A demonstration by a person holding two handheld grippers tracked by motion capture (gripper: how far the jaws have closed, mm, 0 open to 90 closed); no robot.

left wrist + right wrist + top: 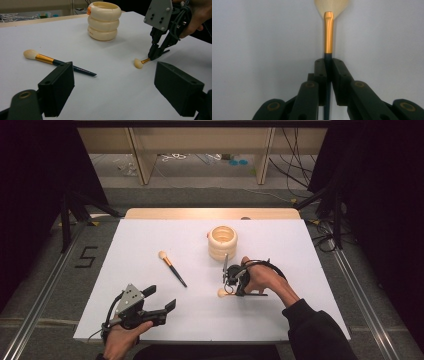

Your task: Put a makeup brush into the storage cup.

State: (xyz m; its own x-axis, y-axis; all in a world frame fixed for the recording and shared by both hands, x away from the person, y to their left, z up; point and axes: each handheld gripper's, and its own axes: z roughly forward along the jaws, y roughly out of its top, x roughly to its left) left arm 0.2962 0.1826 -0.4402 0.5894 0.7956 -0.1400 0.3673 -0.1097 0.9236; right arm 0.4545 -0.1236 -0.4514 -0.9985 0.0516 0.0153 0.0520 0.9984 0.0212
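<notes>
Two grippers: we describe from left.
Left gripper [159,300]: jaws open, empty.
Long brush [172,268]: lying mid-table.
Right gripper [155,55]: jaws clamped on short brush [328,30], low on the table.
Next: we judge lifting toward ringed holder [223,242].

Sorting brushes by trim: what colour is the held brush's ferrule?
Gold ferrule, clearest in the right gripper view.

Two makeup brushes [172,268] [141,62], one ringed cream holder [223,242].
</notes>
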